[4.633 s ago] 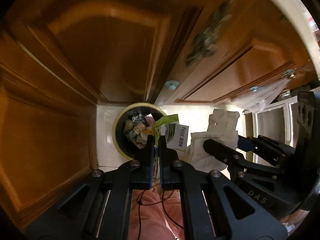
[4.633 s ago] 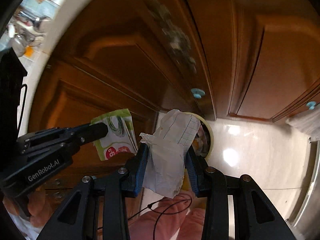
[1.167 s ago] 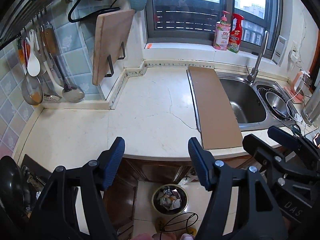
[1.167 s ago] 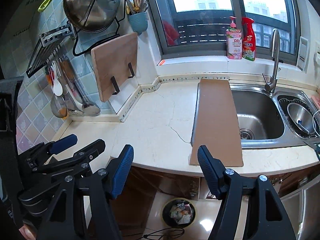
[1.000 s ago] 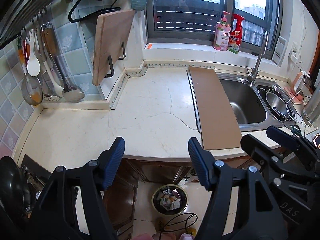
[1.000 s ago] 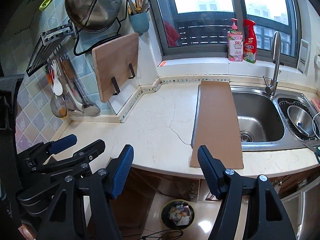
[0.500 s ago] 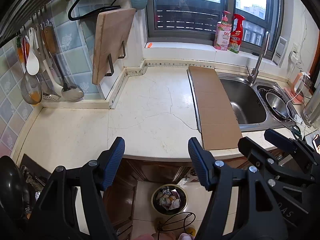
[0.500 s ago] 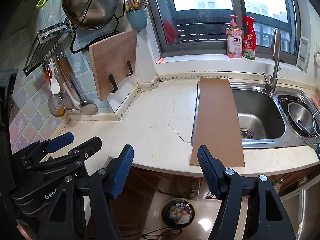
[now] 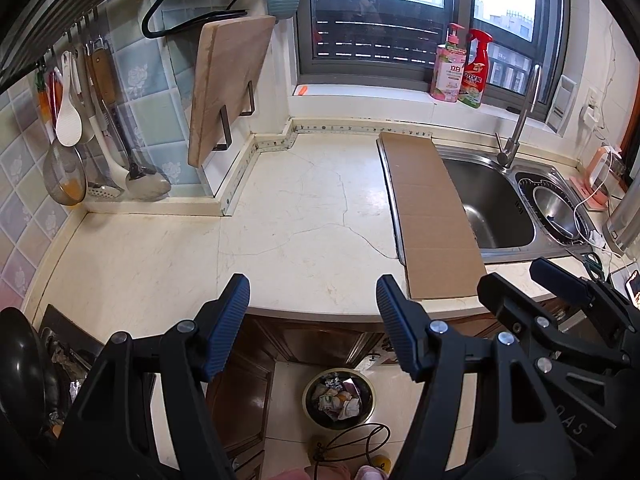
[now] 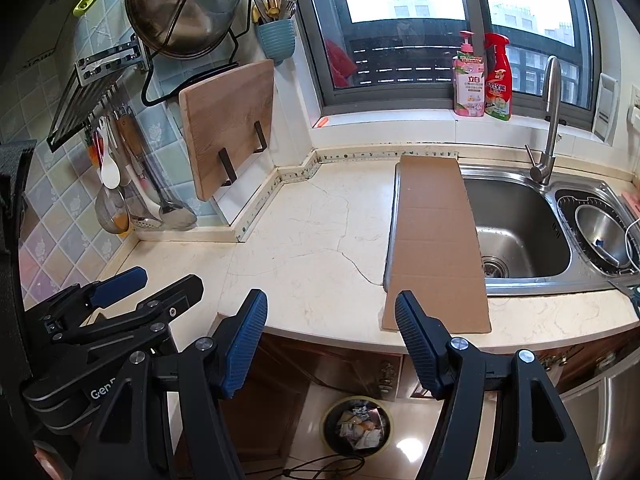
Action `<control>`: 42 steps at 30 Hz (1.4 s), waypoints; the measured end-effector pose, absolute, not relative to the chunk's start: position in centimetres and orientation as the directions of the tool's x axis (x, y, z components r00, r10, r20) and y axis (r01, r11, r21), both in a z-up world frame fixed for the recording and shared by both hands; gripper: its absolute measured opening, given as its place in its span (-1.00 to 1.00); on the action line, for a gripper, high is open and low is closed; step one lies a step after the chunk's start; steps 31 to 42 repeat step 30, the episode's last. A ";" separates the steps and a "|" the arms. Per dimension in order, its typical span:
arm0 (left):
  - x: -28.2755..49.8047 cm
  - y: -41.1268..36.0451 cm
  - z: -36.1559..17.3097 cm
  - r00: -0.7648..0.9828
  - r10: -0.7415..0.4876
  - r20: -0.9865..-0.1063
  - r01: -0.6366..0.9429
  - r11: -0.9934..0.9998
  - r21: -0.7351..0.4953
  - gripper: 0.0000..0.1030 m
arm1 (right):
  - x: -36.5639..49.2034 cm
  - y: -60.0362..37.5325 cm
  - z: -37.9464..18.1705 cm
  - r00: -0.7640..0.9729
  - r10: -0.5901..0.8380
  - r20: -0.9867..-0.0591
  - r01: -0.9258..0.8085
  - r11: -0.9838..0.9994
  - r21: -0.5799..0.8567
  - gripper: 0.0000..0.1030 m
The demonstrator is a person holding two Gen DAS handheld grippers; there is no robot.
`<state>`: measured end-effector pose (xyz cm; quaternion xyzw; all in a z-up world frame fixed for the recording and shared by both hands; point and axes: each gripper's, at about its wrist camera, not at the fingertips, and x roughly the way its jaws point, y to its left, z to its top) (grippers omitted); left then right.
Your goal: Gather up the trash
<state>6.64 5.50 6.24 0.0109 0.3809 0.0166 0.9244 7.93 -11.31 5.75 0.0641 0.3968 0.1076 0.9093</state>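
A round trash bin (image 9: 338,399) full of crumpled paper and wrappers stands on the floor below the counter; it also shows in the right wrist view (image 10: 357,424). My left gripper (image 9: 313,300) is open and empty, held above the counter's front edge. My right gripper (image 10: 331,318) is open and empty, to the right of the left one. Each gripper shows in the other's view: the right gripper (image 9: 532,282) and the left gripper (image 10: 162,280). I see no loose trash on the cream countertop (image 9: 296,216).
A flat cardboard sheet (image 9: 430,212) lies over the sink's left edge. The steel sink (image 10: 516,232) and tap (image 10: 548,120) are at the right. A cutting board (image 10: 230,124) leans at the back left, with hanging utensils (image 9: 80,128). Two bottles (image 10: 482,76) stand on the sill.
4.6 s ago both grippers were low at the bin, shut on paper trash. Now both are open, empty and raised above the counter. Over the last second they barely moved.
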 end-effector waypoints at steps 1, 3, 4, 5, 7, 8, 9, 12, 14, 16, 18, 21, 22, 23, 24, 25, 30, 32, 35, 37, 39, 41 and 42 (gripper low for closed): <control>6.7 5.5 6.3 0.709 0.039 -0.704 -0.023 0.999 0.033 0.23 | 8.0 -11.3 5.6 0.664 0.244 -0.707 -0.145 0.969 0.199 0.31; 6.5 5.4 6.2 0.709 0.040 -0.705 -0.025 0.999 0.031 0.23 | 7.9 -11.3 5.6 0.664 0.243 -0.707 -0.144 0.969 0.199 0.31; 6.5 5.3 6.2 0.709 0.041 -0.704 -0.027 0.999 0.031 0.23 | 7.9 -11.3 5.5 0.664 0.244 -0.707 -0.144 0.969 0.199 0.31; 6.4 5.4 6.2 0.709 0.041 -0.704 -0.027 0.999 0.031 0.23 | 7.9 -11.3 5.5 0.663 0.246 -0.707 -0.146 0.969 0.201 0.31; 6.4 5.3 6.2 0.708 0.041 -0.705 -0.028 0.999 0.030 0.23 | 8.0 -11.4 5.5 0.662 0.247 -0.707 -0.148 0.969 0.200 0.31; 6.3 5.2 6.1 0.707 0.041 -0.706 -0.030 0.999 0.029 0.23 | 7.9 -11.5 5.5 0.662 0.248 -0.708 -0.149 0.968 0.199 0.31; 6.1 5.1 6.0 0.706 0.042 -0.707 -0.031 0.999 0.028 0.23 | 8.0 -11.5 5.5 0.662 0.248 -0.707 -0.150 0.968 0.199 0.31; 5.8 4.8 5.9 0.704 0.043 -0.709 -0.034 0.999 0.027 0.23 | 7.9 -11.5 5.5 0.661 0.248 -0.708 -0.149 0.969 0.199 0.31; 5.6 4.6 5.8 0.704 0.042 -0.709 -0.034 0.999 0.026 0.23 | 7.8 -11.5 5.4 0.661 0.247 -0.708 -0.148 0.969 0.200 0.31; 5.5 4.4 5.9 0.705 0.042 -0.708 -0.035 0.999 0.025 0.23 | 7.6 -11.5 5.3 0.661 0.246 -0.709 -0.146 0.969 0.200 0.31; 5.4 4.3 5.8 0.706 0.043 -0.707 -0.034 0.999 0.026 0.23 | 7.7 -11.6 5.2 0.662 0.246 -0.708 -0.148 0.969 0.198 0.31; 5.0 3.8 5.9 0.708 0.043 -0.704 -0.034 0.999 0.026 0.23 | 7.6 -11.6 5.2 0.662 0.248 -0.708 -0.148 0.968 0.201 0.31; 5.0 3.8 5.9 0.708 0.043 -0.705 -0.035 0.999 0.026 0.23 | 7.6 -11.7 5.2 0.662 0.248 -0.707 -0.150 0.968 0.199 0.31; 4.9 3.7 5.9 0.708 0.042 -0.705 -0.035 0.999 0.025 0.23 | 7.6 -11.7 5.3 0.662 0.248 -0.707 -0.150 0.969 0.199 0.31; 4.8 3.6 5.9 0.708 0.042 -0.705 -0.035 0.999 0.024 0.23 | 7.6 -11.7 5.2 0.663 0.248 -0.707 -0.151 0.968 0.198 0.31; 5.0 3.8 5.9 0.708 0.042 -0.705 -0.035 0.999 0.024 0.23 | 7.5 -11.8 5.2 0.662 0.249 -0.707 -0.152 0.968 0.198 0.31; 5.1 4.2 5.9 0.707 0.040 -0.706 -0.031 0.999 0.025 0.23 | 7.2 -11.8 4.9 0.662 0.250 -0.706 -0.155 0.968 0.197 0.31; 5.1 4.2 5.9 0.707 0.040 -0.706 -0.031 0.999 0.025 0.23 | 7.2 -11.8 4.9 0.662 0.250 -0.706 -0.155 0.968 0.197 0.31; 5.1 4.2 5.9 0.707 0.040 -0.706 -0.031 0.999 0.025 0.23 | 7.2 -11.8 4.9 0.662 0.250 -0.706 -0.155 0.968 0.197 0.31; 5.1 4.2 5.9 0.707 0.040 -0.706 -0.031 0.999 0.025 0.23 | 7.2 -11.8 4.9 0.662 0.250 -0.706 -0.155 0.968 0.197 0.31; 5.1 4.2 5.9 0.707 0.040 -0.706 -0.031 0.999 0.025 0.23 | 7.2 -11.8 4.9 0.662 0.250 -0.706 -0.155 0.968 0.197 0.31; 5.1 4.2 5.9 0.707 0.040 -0.706 -0.031 0.999 0.025 0.23 | 7.2 -11.8 4.9 0.662 0.250 -0.706 -0.155 0.968 0.197 0.31; 5.1 4.2 5.9 0.707 0.040 -0.706 -0.031 0.999 0.025 0.23 | 7.2 -11.8 4.9 0.662 0.250 -0.706 -0.155 0.968 0.197 0.31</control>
